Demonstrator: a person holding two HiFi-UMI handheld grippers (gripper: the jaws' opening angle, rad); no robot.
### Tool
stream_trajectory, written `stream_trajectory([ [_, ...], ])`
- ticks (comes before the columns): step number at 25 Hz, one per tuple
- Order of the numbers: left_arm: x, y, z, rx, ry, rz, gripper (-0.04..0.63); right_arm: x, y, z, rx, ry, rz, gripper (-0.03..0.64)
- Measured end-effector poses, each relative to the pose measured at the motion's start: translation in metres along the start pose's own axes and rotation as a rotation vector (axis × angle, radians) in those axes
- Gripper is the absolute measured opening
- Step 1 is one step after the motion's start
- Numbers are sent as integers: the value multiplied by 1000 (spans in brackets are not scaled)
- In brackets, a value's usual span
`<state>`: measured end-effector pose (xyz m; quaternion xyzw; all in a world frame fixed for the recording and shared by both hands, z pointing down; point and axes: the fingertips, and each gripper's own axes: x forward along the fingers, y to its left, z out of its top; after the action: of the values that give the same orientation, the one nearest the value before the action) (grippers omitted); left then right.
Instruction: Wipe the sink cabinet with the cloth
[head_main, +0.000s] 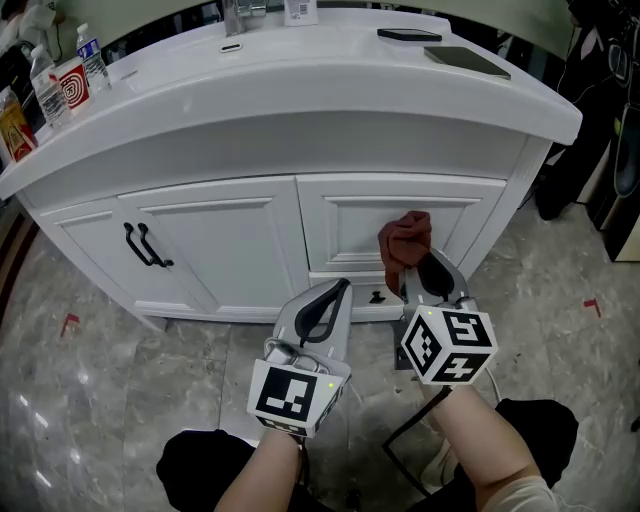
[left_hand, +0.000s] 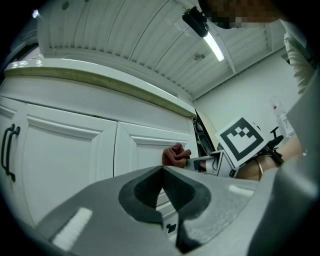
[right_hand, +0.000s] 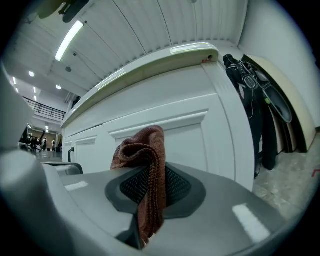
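Note:
A reddish-brown cloth (head_main: 405, 244) is pinched in my right gripper (head_main: 418, 272), bunched up against the white sink cabinet's (head_main: 225, 235) right drawer front (head_main: 400, 222). In the right gripper view the cloth (right_hand: 145, 170) hangs out between the shut jaws, close to the drawer panel (right_hand: 200, 135). My left gripper (head_main: 335, 297) is shut with nothing in it, held lower and to the left, just in front of the cabinet's base. From the left gripper view, the cloth (left_hand: 175, 155) and the right gripper's marker cube (left_hand: 241, 141) show to the right.
A black handle (head_main: 145, 246) is on the left cabinet door. Bottles and boxes (head_main: 55, 85) stand on the counter's left end; a phone (head_main: 408, 35) and a dark tablet (head_main: 466, 61) lie at its right. Dark bags (head_main: 575, 150) lean right of the cabinet. The floor is marble tile.

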<state>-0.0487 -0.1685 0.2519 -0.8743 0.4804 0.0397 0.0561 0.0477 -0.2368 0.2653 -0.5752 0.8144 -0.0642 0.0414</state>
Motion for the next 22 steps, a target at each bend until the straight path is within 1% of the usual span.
stream_trajectory([
  [4, 6, -8, -2, 2, 4, -14, 0, -1, -25, 2, -18, 5, -66, 89],
  [9, 12, -14, -11, -3, 30, -33, 0, 7, -48, 2, -5, 19, -90, 91],
  [15, 20, -20, -21, -13, 38, -52, 0, -4, -79, 7, -28, 12, -139, 91],
  [18, 25, -25, -24, -25, 43, -60, 0, -10, -88, 8, -52, 17, -147, 91],
  [22, 28, -30, -26, -35, 46, -61, 0, -20, -104, 9, -33, 10, -196, 91],
])
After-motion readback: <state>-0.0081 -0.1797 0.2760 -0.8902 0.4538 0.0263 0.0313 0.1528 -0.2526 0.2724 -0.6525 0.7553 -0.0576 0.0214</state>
